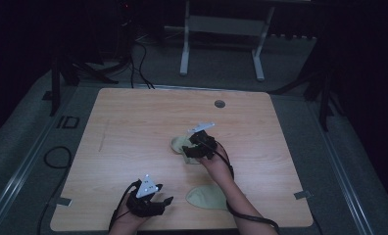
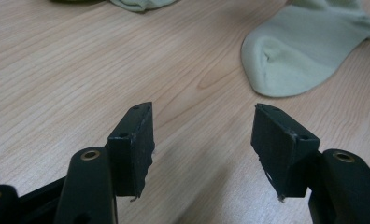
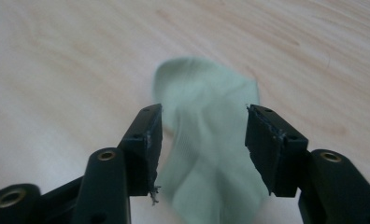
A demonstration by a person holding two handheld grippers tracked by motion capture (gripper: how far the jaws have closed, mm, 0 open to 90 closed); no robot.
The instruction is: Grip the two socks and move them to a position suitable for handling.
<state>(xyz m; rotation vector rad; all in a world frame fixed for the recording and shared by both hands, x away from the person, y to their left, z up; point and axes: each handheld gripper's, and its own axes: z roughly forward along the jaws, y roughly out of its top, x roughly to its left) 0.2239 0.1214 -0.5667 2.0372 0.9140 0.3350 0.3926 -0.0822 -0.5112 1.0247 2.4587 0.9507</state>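
My right gripper (image 3: 202, 135) hangs with jaws spread over the far sock (image 3: 206, 140), which lies on the table (image 1: 133, 127) straight ahead between them. If I close too high, I judge I pinch only a fold and it slips. My left gripper (image 2: 202, 135) waits open, the near sock (image 2: 300, 51) ahead to its right.

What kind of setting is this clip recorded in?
Probably a lab or studio recording bay: a bare wooden table on grey carpet, dark surroundings, loose cables behind it. Two pale green socks lie by the right tool.
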